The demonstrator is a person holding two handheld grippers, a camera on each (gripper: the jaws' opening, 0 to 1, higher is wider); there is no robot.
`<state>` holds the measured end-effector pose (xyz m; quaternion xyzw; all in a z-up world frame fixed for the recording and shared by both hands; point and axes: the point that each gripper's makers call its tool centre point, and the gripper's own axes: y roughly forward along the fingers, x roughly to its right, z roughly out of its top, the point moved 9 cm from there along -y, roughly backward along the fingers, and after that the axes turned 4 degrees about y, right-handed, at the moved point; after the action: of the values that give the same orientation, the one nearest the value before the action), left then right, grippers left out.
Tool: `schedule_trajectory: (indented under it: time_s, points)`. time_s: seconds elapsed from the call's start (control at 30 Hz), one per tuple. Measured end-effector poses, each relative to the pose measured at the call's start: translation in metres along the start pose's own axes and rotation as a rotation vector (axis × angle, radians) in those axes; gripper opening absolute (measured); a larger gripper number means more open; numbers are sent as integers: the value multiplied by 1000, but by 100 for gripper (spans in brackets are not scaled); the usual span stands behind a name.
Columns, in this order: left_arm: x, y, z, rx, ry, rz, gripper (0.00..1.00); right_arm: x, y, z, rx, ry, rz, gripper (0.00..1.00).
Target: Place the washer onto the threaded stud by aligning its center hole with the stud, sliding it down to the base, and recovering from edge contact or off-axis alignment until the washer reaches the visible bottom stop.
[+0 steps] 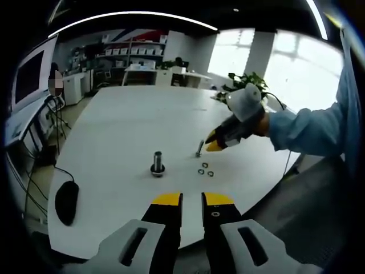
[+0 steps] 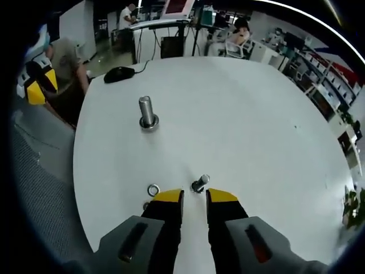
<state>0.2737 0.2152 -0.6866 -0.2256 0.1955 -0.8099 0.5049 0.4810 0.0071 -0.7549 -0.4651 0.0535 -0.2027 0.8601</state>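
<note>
- Yellow-tipped left gripper rising nearest the lens in the left gripper view, jaws standing parallel with a narrow gap, pinching nothing.
- Lying just ahead of those tips on the white table: three small washers in a loose cluster, slightly to the right.
- Standing ahead and a little left of the tips: large threaded stud, upright on its wide base, bare of any washer.
- Sitting beyond the washers: small bolt, tilted, with the right gripper reaching in from the right, its yellow tips just beside the bolt.
- Resting far to the left, near the table edge: black mouse.
- Showing in the right gripper view: the right gripper's own jaws slightly spread, holding nothing, the bolt just ahead of the tips, close to the right jaw.
- Lying just left of the left jaw tip: one washer clearly visible, possibly another partly hidden behind the jaw, hard to tell.
- Standing well ahead and left of the tips: the stud, apart from the washers.
</note>
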Motion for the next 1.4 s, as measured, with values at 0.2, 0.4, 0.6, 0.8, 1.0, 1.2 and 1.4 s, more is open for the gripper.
schedule_trajectory:
  time_s: [0.2,0.4,0.6,0.8,1.0,1.2,1.4]
  points:
    - [0,0,0,-2,-2,0,11,-3,1,-3,-6,4,9,17]
    - [0,0,-1,-3,-2,-1,11,-11,4,-12,-21,24,31,17]
    - [0,0,-1,-7,1,-1,11,-28,9,-22,-43,29,72,17]
    - [0,0,-1,-8,3,1,11,-38,11,-27,-63,26,106,17]
    - [0,0,-1,-6,1,3,11,-48,18,-32,-86,32,143,17]
    - [0,0,-1,-6,0,4,11,-50,20,-33,-88,14,144,17]
    - [0,0,-1,-4,1,2,11,-49,20,-35,-91,-62,112,16]
